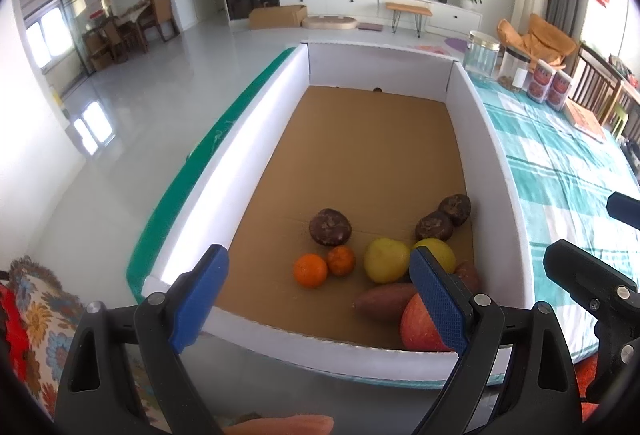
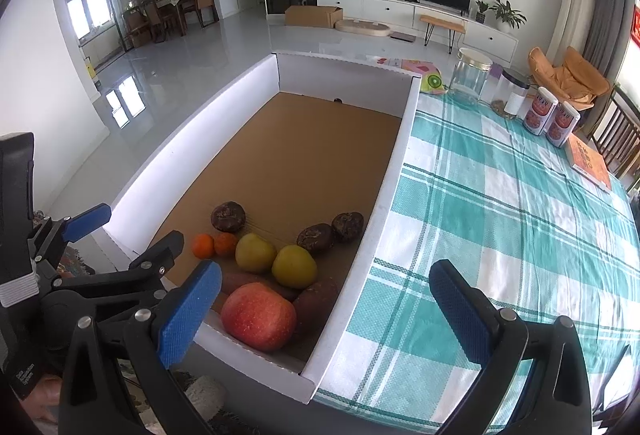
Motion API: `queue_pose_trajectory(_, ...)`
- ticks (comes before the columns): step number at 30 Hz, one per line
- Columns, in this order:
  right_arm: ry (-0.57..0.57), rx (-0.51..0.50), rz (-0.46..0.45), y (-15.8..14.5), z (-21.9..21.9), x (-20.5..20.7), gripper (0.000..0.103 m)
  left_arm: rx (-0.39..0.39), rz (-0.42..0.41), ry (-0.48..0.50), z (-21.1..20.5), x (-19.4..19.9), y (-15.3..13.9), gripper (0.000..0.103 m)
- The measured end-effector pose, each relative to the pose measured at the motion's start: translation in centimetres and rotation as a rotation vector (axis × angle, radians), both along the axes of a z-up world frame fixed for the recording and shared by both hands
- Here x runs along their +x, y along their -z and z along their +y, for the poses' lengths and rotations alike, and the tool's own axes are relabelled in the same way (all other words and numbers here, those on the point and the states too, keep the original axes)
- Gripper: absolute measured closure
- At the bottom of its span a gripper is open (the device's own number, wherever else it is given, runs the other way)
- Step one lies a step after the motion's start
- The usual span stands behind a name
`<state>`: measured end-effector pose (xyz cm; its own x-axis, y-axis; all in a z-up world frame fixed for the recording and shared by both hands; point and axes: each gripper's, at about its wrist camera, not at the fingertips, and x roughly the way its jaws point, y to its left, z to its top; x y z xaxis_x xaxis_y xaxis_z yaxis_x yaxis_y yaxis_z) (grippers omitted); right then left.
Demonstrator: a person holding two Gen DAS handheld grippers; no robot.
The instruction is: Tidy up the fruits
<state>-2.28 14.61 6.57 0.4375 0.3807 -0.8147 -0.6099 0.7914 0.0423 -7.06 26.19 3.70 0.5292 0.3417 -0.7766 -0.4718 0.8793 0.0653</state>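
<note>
Here, a shallow cardboard box (image 2: pixel 248 139) with white walls and a brown floor sits on a table covered by a teal-and-white checked cloth (image 2: pixel 500 219), and all the fruit lies bunched at the box's near end. A red apple (image 2: pixel 259 315) rests closest to the near wall. Just behind the apple are two reddish-brown sweet potatoes (image 2: pixel 316 299), partly hidden by it. Behind those sit two yellow-green pears (image 2: pixel 294 266), side by side and touching. Left of the pears, two small oranges (image 2: pixel 203 245) rest against each other. Farther into the box lie three dark brown, wrinkled fruits (image 2: pixel 228 216): one alone behind the oranges, two together near the box's right wall.

The left gripper (image 1: pixel 320 295) hangs over the box's near wall with its blue-padded fingers (image 1: pixel 438 299) spread wide and nothing between them; one finger stands in front of the apple without visibly touching it. The right gripper (image 2: pixel 324 311) is over the box's near right corner, its fingers likewise set wide apart and holding nothing, one above the box and the other above the cloth.

Beyond the box's far right corner stand glass jars (image 2: pixel 470 77) and two cans (image 2: pixel 540 115) on the cloth.
</note>
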Motion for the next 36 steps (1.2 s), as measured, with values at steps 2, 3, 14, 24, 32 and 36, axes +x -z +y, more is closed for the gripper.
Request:
queue_pose_trajectory(2,-0.007,-0.001,-0.001,-0.05,0.24,-0.15,0.0,0.0,-0.006,-0.006,0.23,-0.1,-0.19,0.01)
queue_pose_trajectory(3,-0.009,-0.001,0.0,-0.06,0.35,-0.19,0.0,0.001,-0.01,-0.008,0.28,-0.16,-0.28,0.01)
queue_pose_trajectory(14,-0.014,-0.005,0.01,0.16,0.67,-0.19,0.0,0.011,-0.009,-0.021,0.51,0.01,-0.13,0.01)
queue_pose_trajectory(24,-0.025,-0.01,0.02,0.35,0.7,-0.17,0.0,0.011,-0.005,-0.029,0.78,0.08,-0.06,0.01)
queue_pose_trajectory(32,-0.025,-0.01,0.022,0.38,0.67,-0.18,0.0,0.01,0.002,-0.035,1.0,0.08,0.07,0.01)
queue_pose_trajectory(36,-0.026,-0.011,0.025,0.48,0.64,-0.2,0.0,0.002,0.009,-0.034,1.02,0.19,0.3,0.01)
